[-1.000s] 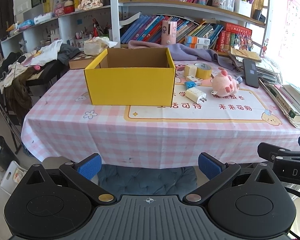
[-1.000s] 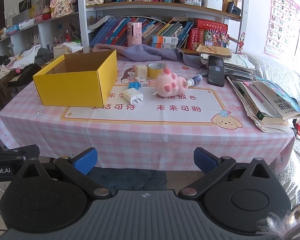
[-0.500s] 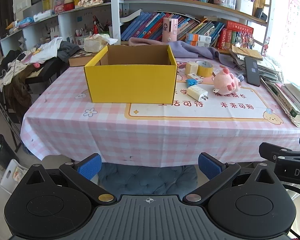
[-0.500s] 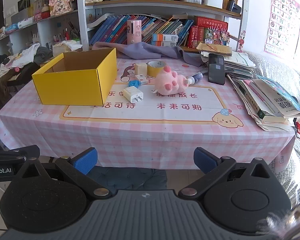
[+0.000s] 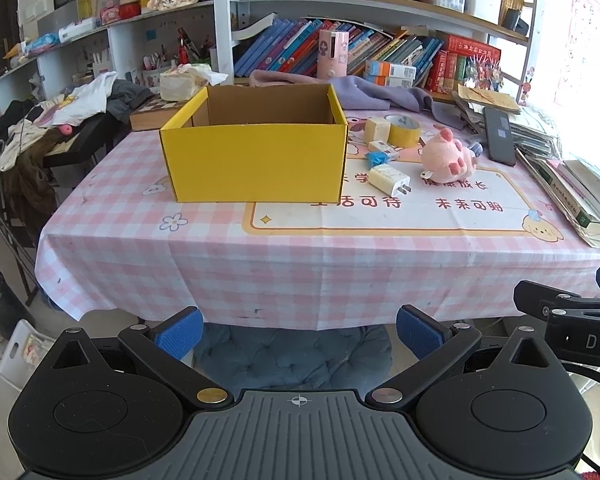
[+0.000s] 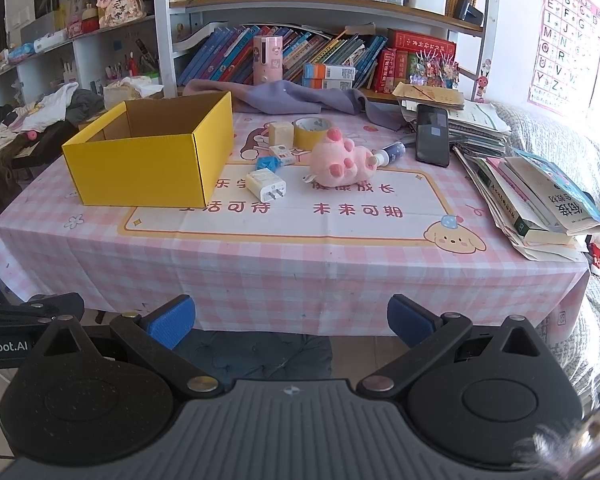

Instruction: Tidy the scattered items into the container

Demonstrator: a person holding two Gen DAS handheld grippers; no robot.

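Both my hand-held grippers, left point(image 5: 296, 330) and right point(image 6: 290, 320), gape empty before the bench point(image 5: 300, 264). Only the right view shows the bottle point(image 6: 390, 152) beside the box point(image 6: 148, 156).

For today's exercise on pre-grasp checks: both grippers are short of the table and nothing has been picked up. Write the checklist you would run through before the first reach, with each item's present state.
1. Left gripper open and empty: ok.
2. Right gripper open and empty: ok.
3. Yellow cardboard box upright with its top open: ok.
4. Box has room: cannot tell fully; its floor is hidden, though nothing shows above the rim.
5. White charger plug lies apart from the box and the pink plush toy, with room for fingers: ok.
6. Grippers within reach of the items: not ok; both are short of the table's near edge.
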